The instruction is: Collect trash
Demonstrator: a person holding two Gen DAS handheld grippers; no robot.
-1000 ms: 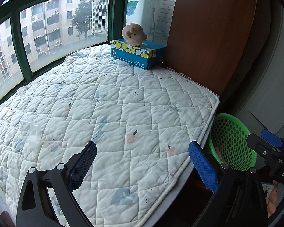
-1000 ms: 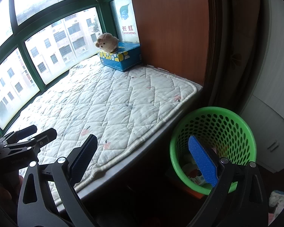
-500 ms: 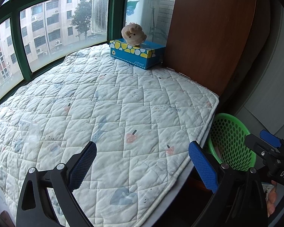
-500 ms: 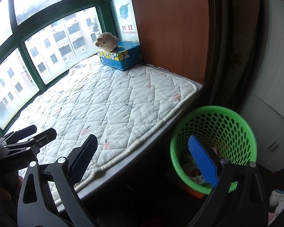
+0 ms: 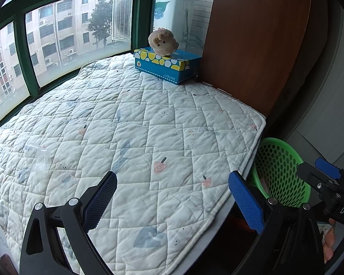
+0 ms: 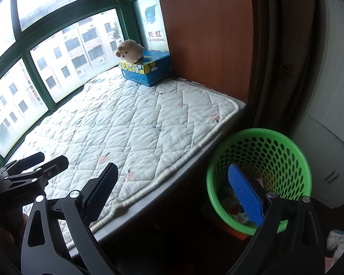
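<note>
Wrapper lies left of spread left claw.

The green basket sat half hidden behind the quilted mat; its contents were too small to identify.

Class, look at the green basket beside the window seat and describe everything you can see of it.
The round green plastic basket stands upright below the front edge of the quilted white mat, near the right corner. Its wall is perforated with rows of small round holes and topped by a smooth solid rim. Inside, near the bottom, lie a few pieces of trash, including some printed packaging. Neither gripper touches it.
</note>
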